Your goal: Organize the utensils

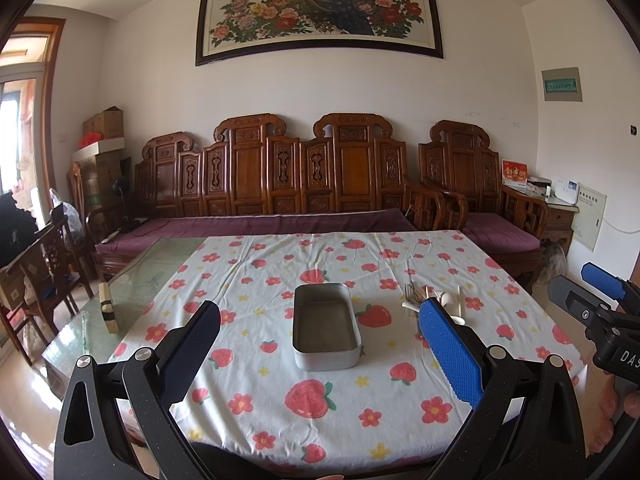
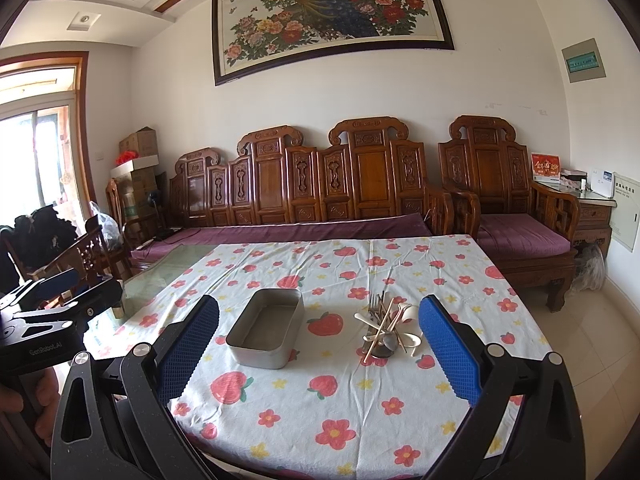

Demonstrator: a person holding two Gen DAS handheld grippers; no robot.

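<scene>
We hold both grippers above the near edge of a table covered by a white cloth printed with strawberries and red flowers [image 2: 320,400]; bare glass tabletop [image 1: 132,280] shows beyond the left gripper [image 1: 320,332], whose jaws stand wide apart, holding nothing. Behind the table runs a carved brown wooden sofa with purple cushions [image 2: 304,200], under a framed peacock painting [image 1: 320,8].

Straight ahead of the left gripper lies an empty grey rectangular metal tin [image 1: 326,326], its long axis pointing away from us.

Between the fingers of the right gripper [image 2: 320,334], likewise spread wide and empty, sits a heap of wooden chopsticks, metal forks and white spoons [image 2: 386,330], crossed in several directions. In the left view a blue finger pad [image 1: 450,352] covers part of the heap.
</scene>
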